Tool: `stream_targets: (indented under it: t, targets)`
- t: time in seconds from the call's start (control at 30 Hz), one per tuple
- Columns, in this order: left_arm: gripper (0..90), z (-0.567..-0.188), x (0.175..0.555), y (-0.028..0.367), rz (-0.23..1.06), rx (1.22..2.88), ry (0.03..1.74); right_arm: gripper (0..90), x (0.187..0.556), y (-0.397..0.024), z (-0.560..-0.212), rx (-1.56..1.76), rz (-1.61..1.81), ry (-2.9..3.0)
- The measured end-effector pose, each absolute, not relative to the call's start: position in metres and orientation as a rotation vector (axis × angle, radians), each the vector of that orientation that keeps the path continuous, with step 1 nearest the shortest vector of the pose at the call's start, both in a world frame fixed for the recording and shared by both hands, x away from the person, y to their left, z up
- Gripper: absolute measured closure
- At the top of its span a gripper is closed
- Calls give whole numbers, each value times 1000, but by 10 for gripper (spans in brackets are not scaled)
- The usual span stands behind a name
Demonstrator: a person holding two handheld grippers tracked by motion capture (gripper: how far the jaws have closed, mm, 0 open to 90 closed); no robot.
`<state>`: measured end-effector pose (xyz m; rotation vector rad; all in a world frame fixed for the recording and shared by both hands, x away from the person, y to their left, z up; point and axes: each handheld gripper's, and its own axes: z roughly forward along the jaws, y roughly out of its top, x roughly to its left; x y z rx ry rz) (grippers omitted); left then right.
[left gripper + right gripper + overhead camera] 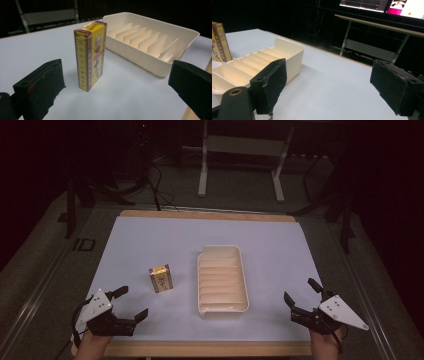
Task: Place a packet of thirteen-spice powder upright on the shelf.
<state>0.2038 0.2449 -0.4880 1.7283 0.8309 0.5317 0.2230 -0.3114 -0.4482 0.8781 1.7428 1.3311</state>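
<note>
Upright on the white table (150,240), the yellow box (161,278) stands just left of the cream divided tray (242,270); its print is too small to read. Left gripper (133,304) and right gripper (301,292) both gape, holding nothing.

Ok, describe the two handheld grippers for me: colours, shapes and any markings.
Both the left gripper and the right gripper are black two-jaw tools, each topped by a grey three-cornered plate dotted with small dark holes. Up close, the jaws carry blocky black pads with rough, worn edges. A dark cable trails from each.
</note>
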Motion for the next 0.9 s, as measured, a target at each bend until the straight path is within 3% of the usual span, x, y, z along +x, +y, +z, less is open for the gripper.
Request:
stream_targets:
  t: [0.6,0.9]
  targets:
    - [5,-484,210,237,477,1781,812,140,230,-304,-457,835,1323,1833]
    - [5,-477,215,235,304,2028,818,140,228,-302,-458,829,1320,1852]
